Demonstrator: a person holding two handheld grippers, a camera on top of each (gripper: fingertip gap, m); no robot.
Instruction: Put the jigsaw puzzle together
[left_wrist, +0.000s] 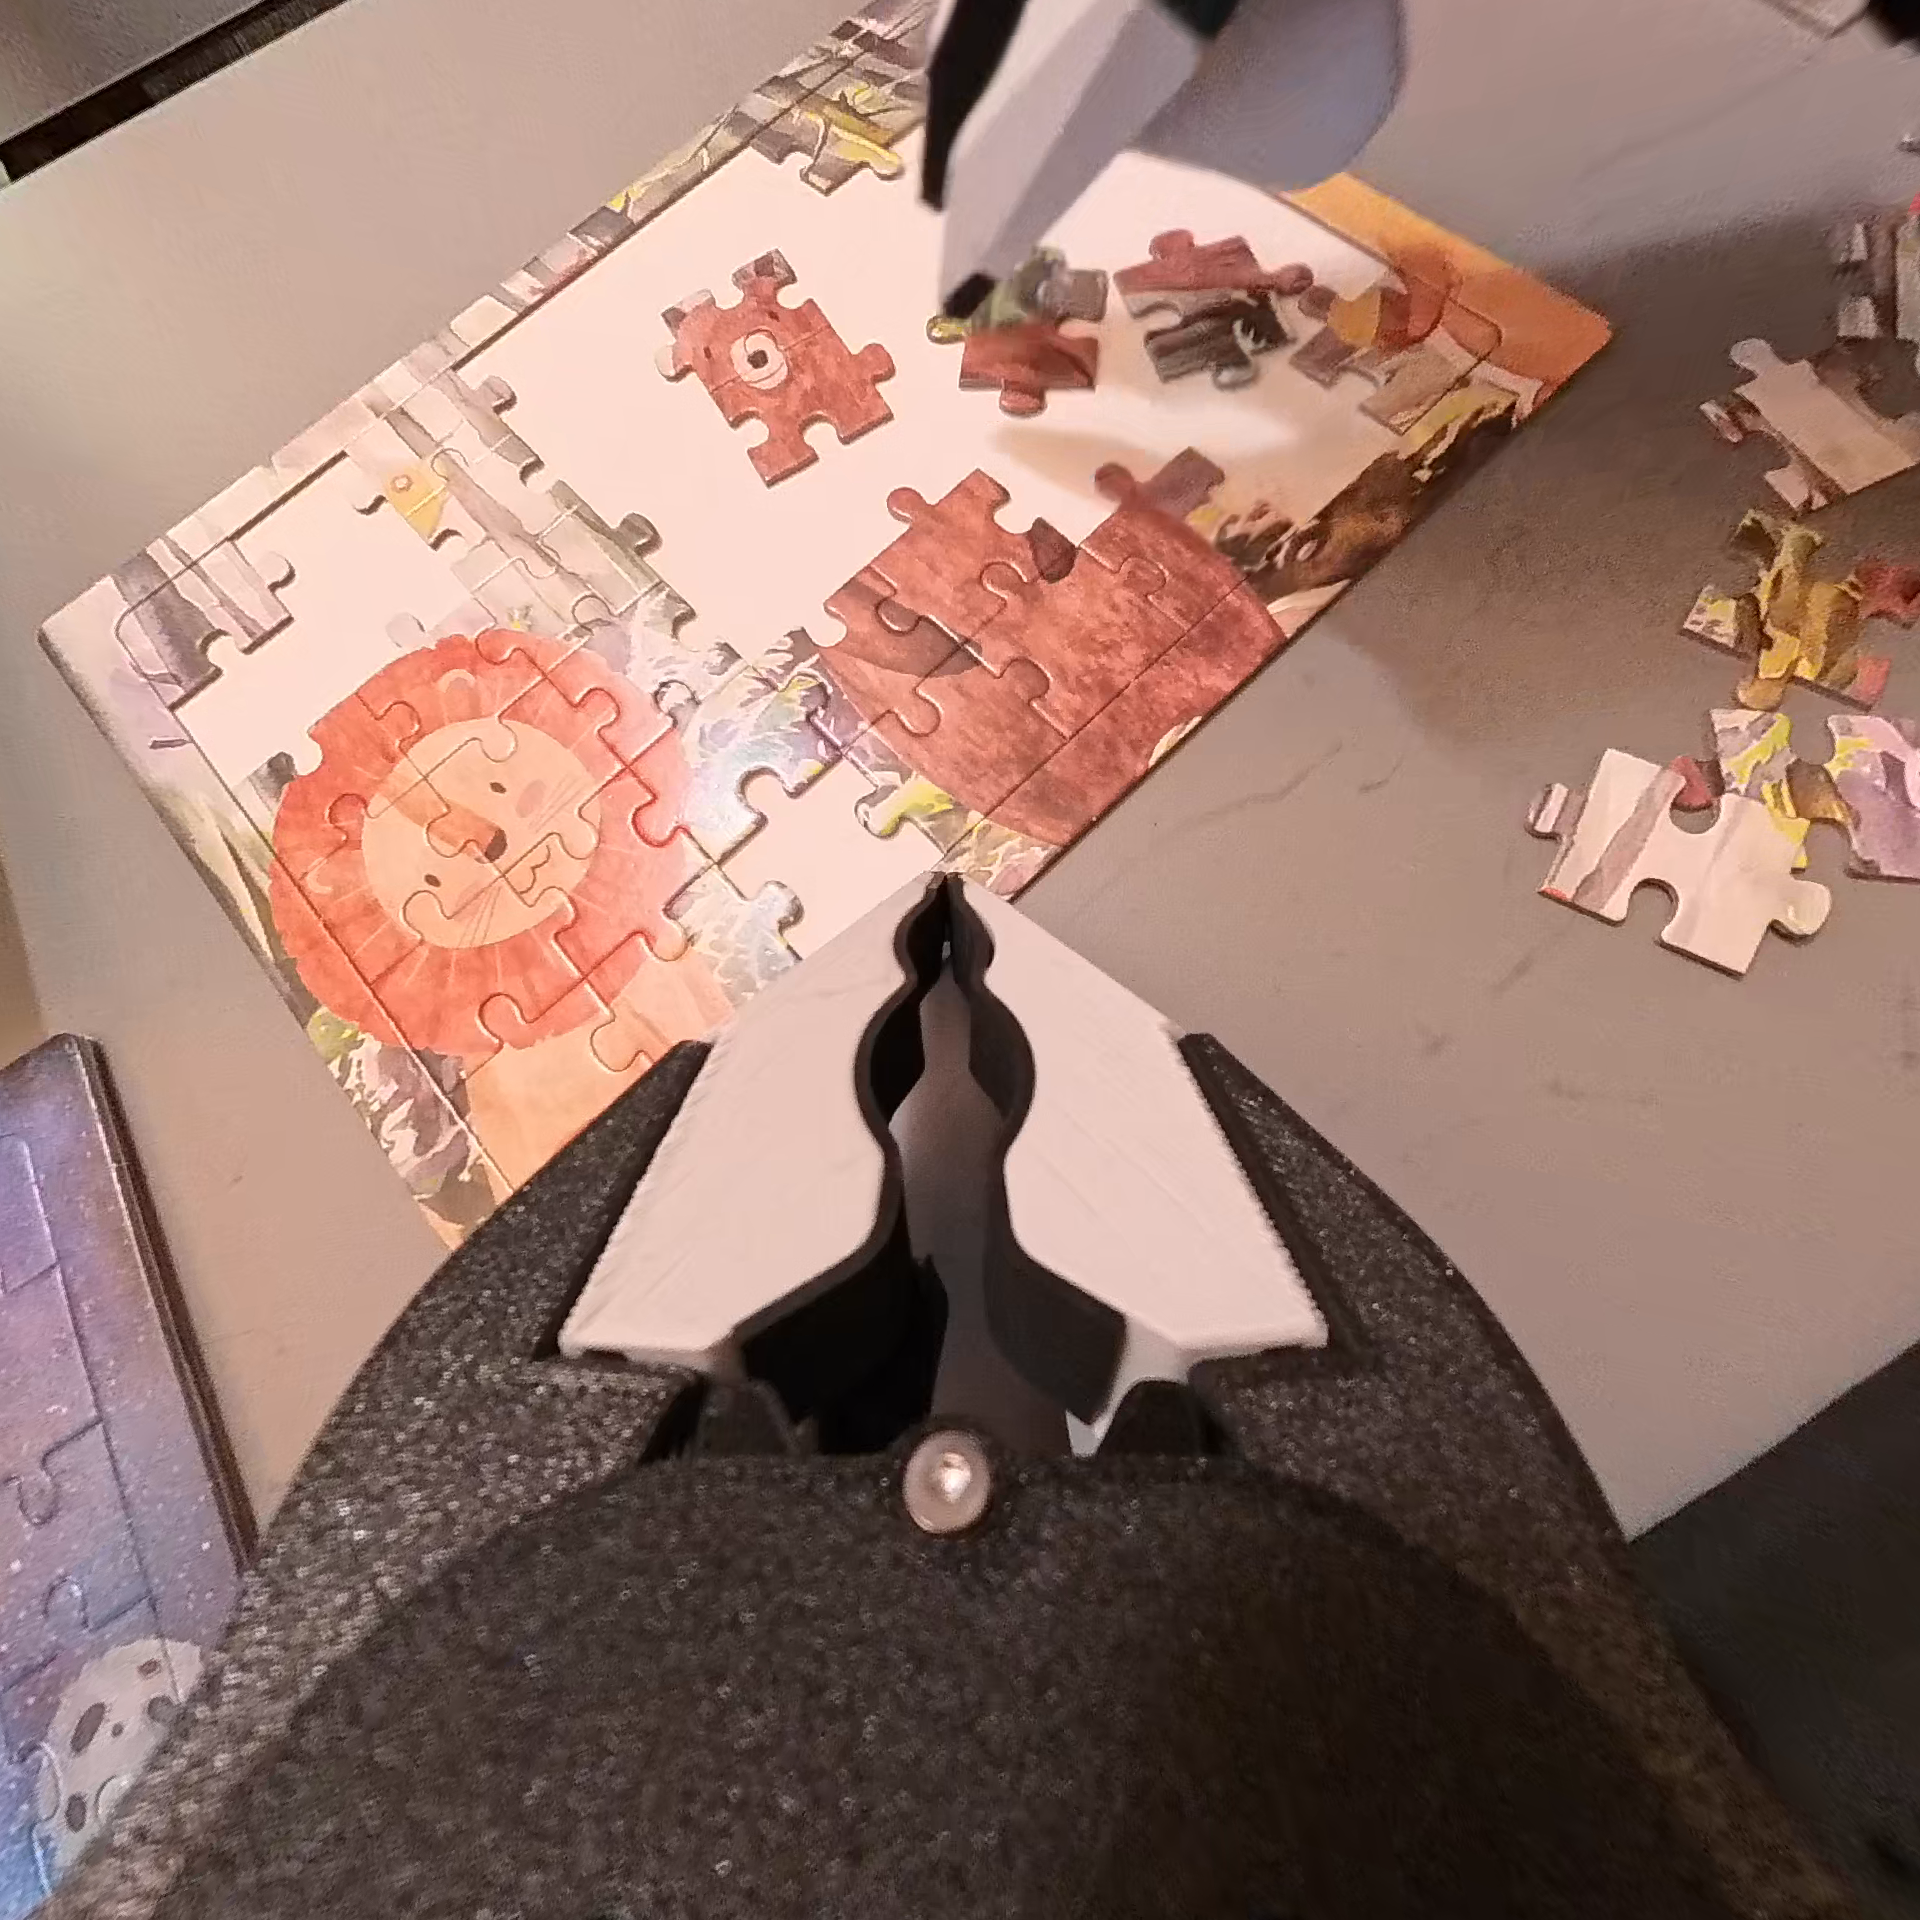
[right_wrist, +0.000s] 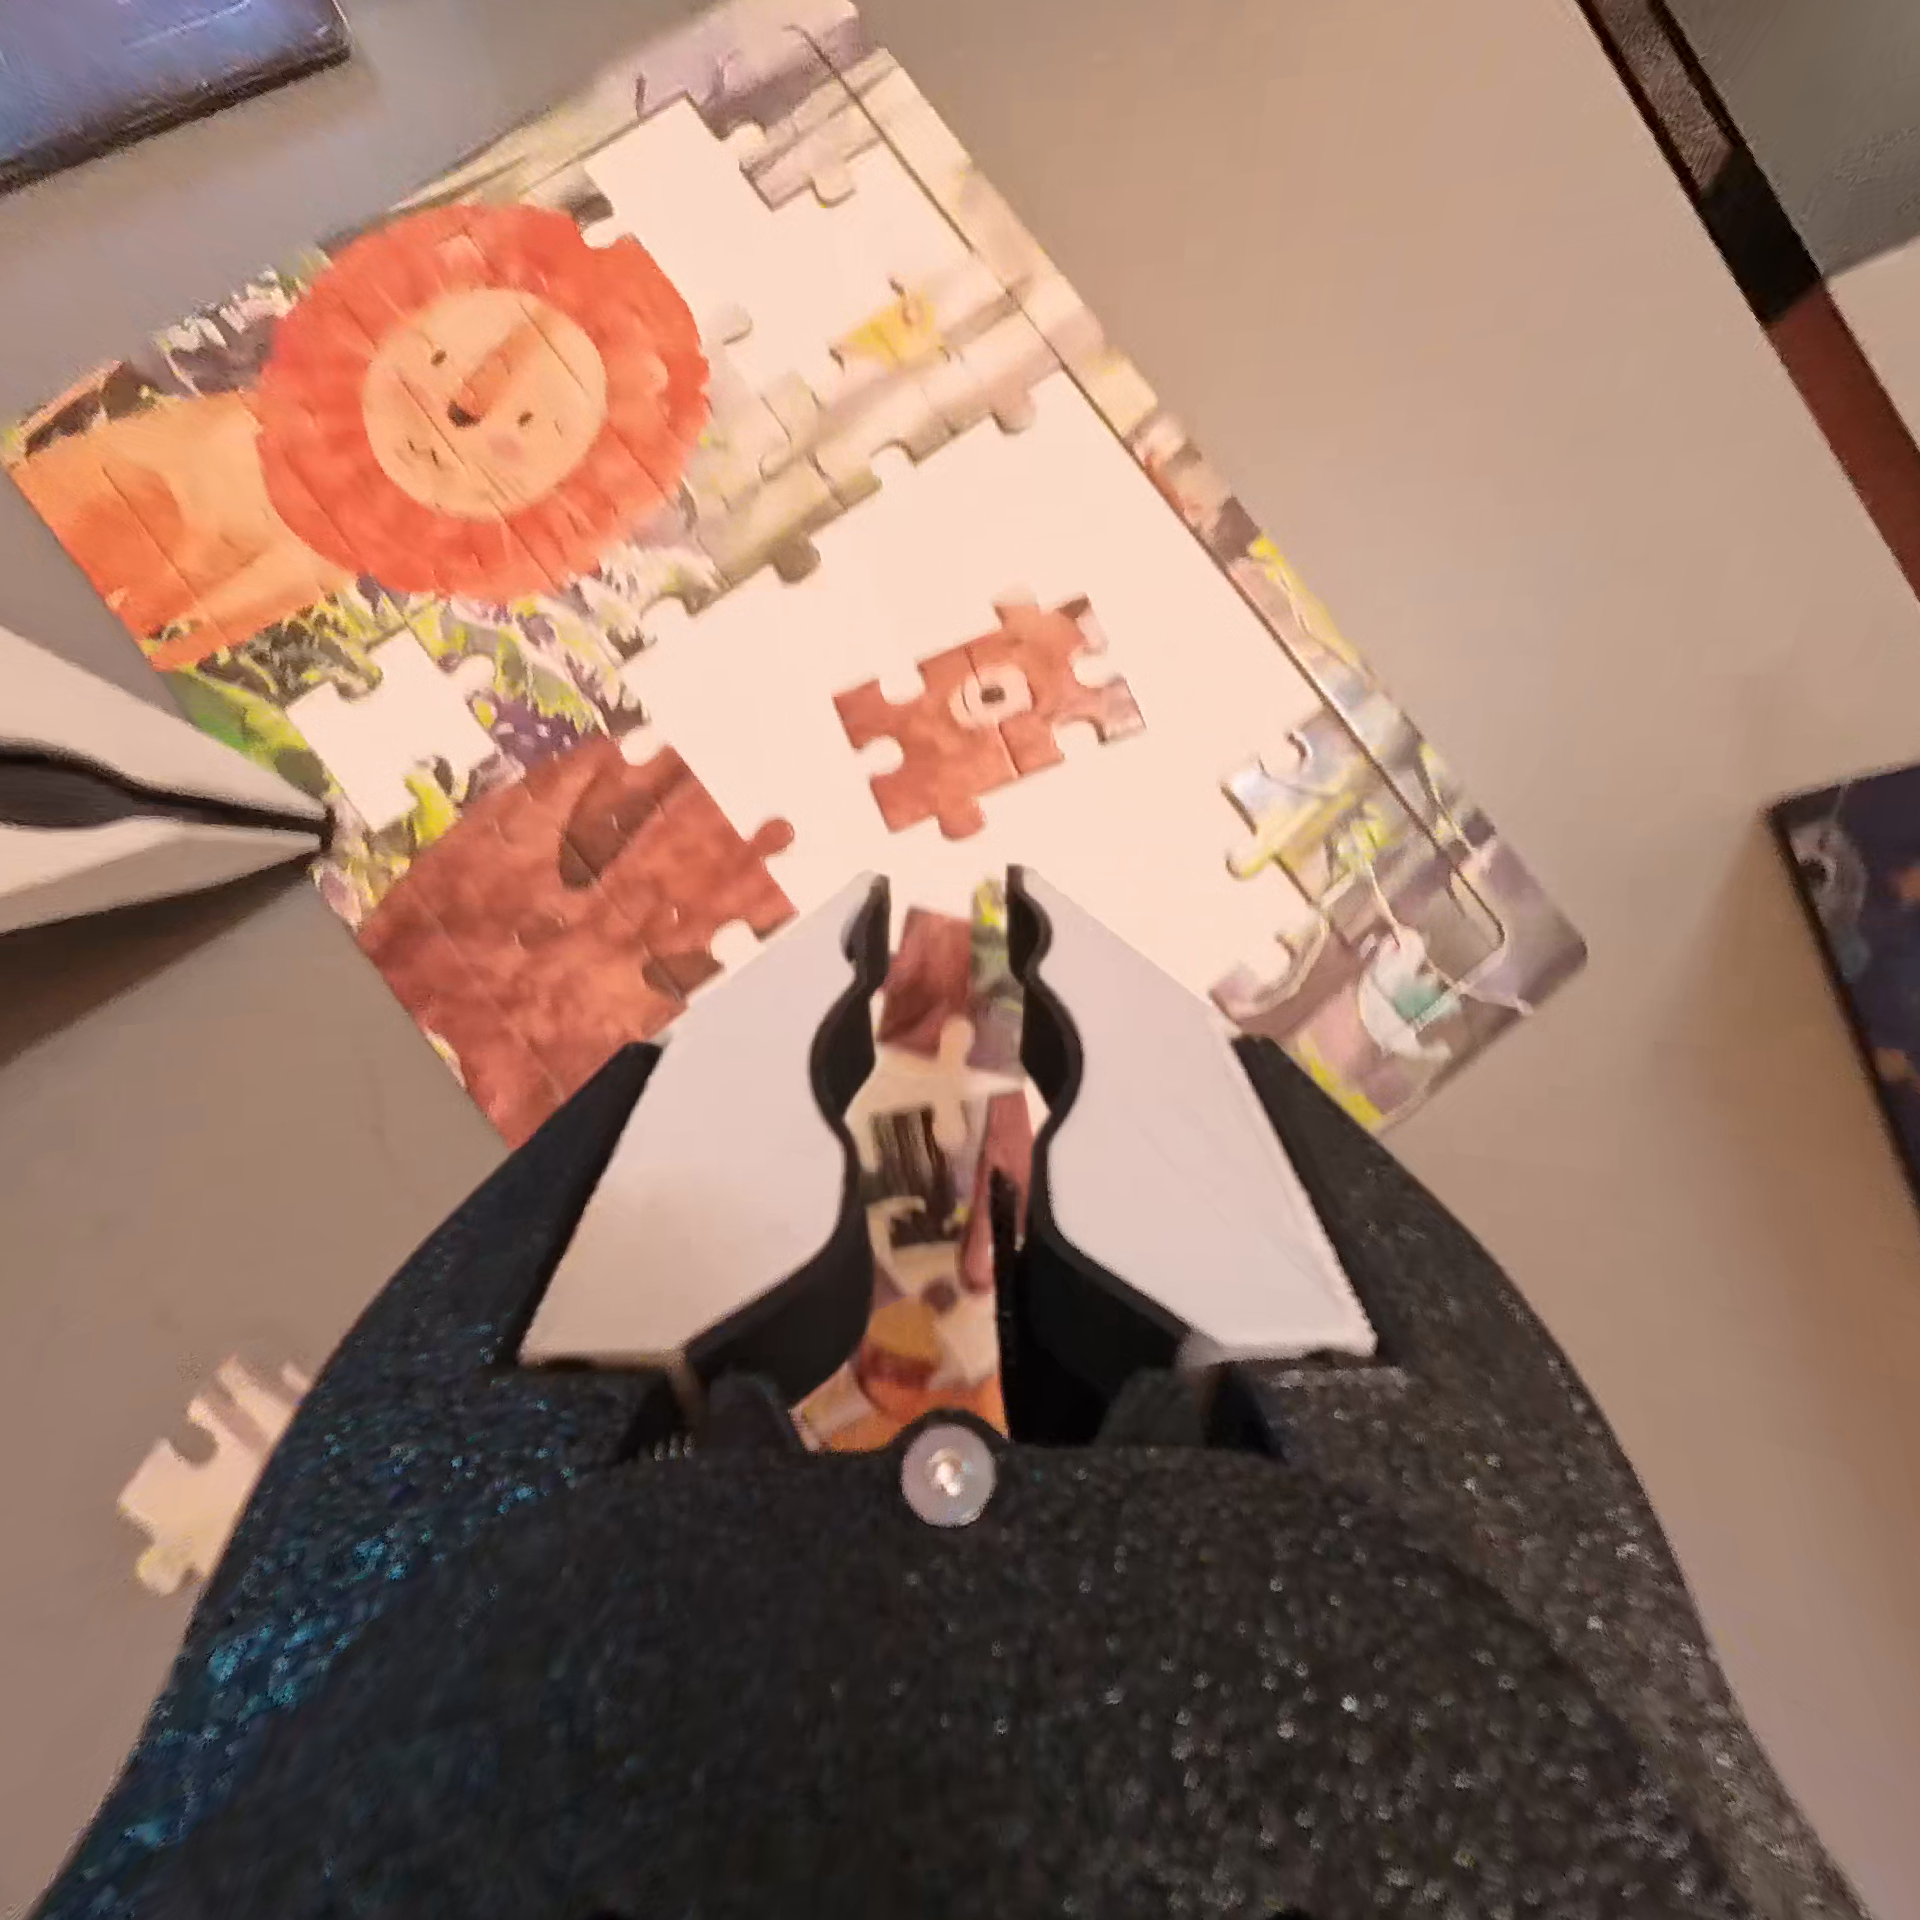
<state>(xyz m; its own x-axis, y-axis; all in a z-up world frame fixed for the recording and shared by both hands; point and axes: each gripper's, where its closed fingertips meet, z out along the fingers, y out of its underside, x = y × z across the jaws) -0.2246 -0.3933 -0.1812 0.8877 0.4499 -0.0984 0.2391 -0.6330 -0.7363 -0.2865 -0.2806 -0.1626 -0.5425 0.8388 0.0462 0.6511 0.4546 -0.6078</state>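
The jigsaw board lies on the grey table with a finished lion, a brown body cluster and a small bear-face cluster. My left gripper is shut and empty, tips at the board's near edge. My right gripper reaches over the board's far right part, and a brown and green piece sits at its tips. In the right wrist view the right gripper stands narrowly apart around that piece. The board, the bear-face cluster and the left gripper also show there.
Several loose pieces lie on the table right of the board, and others on the board. A dark starry puzzle lies at the left. Another dark board and a loose pale piece show in the right wrist view. The left tips stand about 12 centimetres off the loose pale piece. The left camera catches it too, in the left wrist view.
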